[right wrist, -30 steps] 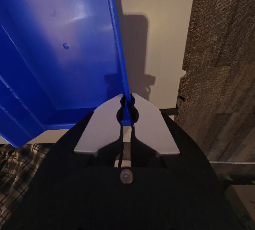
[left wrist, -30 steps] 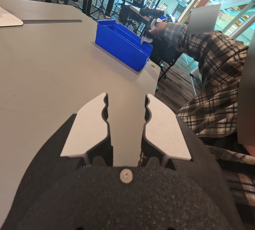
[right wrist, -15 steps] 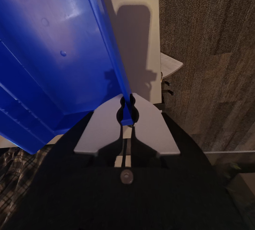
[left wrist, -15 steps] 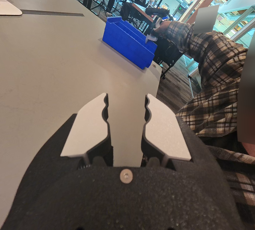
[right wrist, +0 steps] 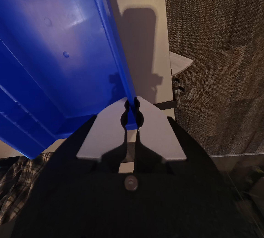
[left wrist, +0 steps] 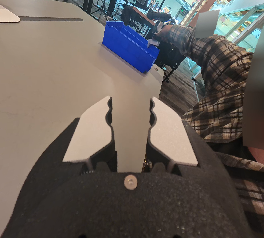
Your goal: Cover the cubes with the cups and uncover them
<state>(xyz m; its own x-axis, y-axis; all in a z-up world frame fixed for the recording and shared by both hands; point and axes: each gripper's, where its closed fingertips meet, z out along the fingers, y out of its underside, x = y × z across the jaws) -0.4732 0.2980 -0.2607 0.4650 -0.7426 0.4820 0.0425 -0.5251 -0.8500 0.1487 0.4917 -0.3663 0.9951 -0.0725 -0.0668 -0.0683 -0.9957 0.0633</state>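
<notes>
1. My right gripper (right wrist: 132, 100) is clamped on the thin side wall of a glossy blue plastic bin (right wrist: 60, 48), near its corner.
2. The bin's inside looks bare.
3. Beyond the wall lies the pale beige counter (right wrist: 142, 0), carrying the gripper's shadow.
4. Grey-brown carpeted floor (right wrist: 221, 45) fills the right side.
5. Plaid cloth (right wrist: 17, 174) shows lower left.

No legible writing, brand, number or sign can be made out on any surface; distant signs in the background are too small and blurred to be read.
</notes>
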